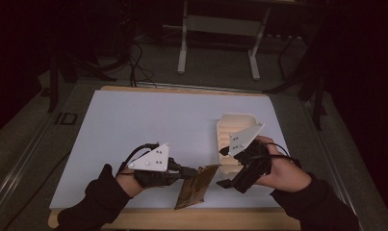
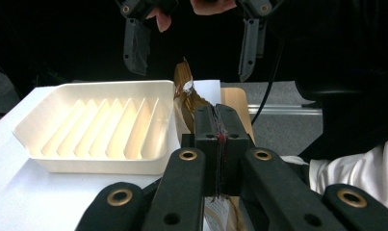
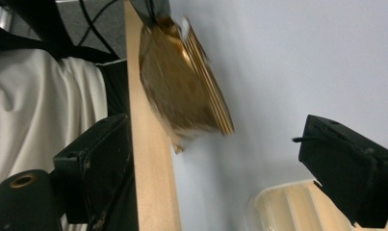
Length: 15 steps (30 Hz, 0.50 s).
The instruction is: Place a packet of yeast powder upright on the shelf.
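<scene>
I am holding my left gripper (image 1: 194, 172) low over the near part of the white mat (image 1: 134, 125), my sleeve coming in from the bottom left of the high view. Its jaws are pressed together on the upper corner of a golden-brown foil packet (image 1: 194, 188), and in the left gripper view I am seeing the two black jaws closed flat against each other with the packet's (image 2: 187, 94) ribbed edge sticking up beyond them. The packet is hanging down from that grip toward the wooden table edge (image 1: 182, 220), its lower end reaching almost to the front rim of the mat.

Just to the right of the packet, a cream ribbed tray (image 1: 232, 126) is sitting on the mat, empty, its grooves running across its floor. In the left gripper view the tray (image 2: 95, 126) is lying just beside the packet.

Further right, I am holding my right gripper (image 1: 221, 166) over the tray's near end, tilted toward the packet. Its jaws are standing wide apart with nothing between them; in the right gripper view I am looking between the two spread jaws at the packet (image 3: 182, 82), blurred, over the table edge (image 3: 150, 159), and a corner of the tray (image 3: 288, 209).
</scene>
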{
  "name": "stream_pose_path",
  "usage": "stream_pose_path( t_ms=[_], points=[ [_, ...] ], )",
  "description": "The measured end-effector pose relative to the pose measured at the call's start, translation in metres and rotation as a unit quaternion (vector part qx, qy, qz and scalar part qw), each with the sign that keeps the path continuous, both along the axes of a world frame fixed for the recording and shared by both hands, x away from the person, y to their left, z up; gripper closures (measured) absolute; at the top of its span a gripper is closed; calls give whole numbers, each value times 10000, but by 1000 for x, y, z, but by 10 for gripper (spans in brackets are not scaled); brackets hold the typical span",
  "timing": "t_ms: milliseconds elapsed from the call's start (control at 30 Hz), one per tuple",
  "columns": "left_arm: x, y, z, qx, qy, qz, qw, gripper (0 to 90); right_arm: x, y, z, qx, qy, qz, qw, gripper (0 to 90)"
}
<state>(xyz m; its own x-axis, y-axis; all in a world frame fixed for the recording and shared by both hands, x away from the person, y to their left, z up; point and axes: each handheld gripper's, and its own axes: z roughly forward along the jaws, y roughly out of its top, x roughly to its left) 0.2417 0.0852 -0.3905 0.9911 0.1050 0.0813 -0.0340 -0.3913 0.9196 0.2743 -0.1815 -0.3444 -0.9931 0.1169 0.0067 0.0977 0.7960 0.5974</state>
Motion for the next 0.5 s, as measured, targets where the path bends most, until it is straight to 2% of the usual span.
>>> stream_pose_path(
  t_ms=[100,167,200,233,267,300,333,367,400,467,500],
  points=[
    [-1,-2,1,-10,-38,-33,10000,897,1,6,4,-73,-26,141,9999,104],
    [-1,-4,1,-12,-42,-45,10000,897,0,11,6,-184,3,216,9996,137],
    [-1,-4,1,-22,-54,-32,10000,897,0,14,6,-225,-56,268,9994,144],
    [-1,-5,1,-33,-45,-33,10000,897,0,16,7,-264,-19,324,9991,168],
    [0,-5,2,-73,-56,-11,10000,897,0,20,8,-325,-65,393,9987,251],
    [0,-5,2,-73,-56,-11,10000,897,0,20,8,-325,-65,393,9987,251],
    [0,-5,2,-93,-25,-33,9999,897,1,21,8,-342,-15,470,9983,289],
    [0,-5,3,-83,-67,-28,9999,897,1,23,8,-407,-39,503,9979,308],
    [0,-6,3,-94,-88,-22,9999,897,0,25,9,-496,-92,527,9973,365],
    [0,-6,4,-128,-111,-26,9999,897,2,28,8,-621,-74,612,9962,412],
    [0,-6,5,-133,-115,-26,9998,897,2,30,8,-714,8,632,9954,446]
  ],
)
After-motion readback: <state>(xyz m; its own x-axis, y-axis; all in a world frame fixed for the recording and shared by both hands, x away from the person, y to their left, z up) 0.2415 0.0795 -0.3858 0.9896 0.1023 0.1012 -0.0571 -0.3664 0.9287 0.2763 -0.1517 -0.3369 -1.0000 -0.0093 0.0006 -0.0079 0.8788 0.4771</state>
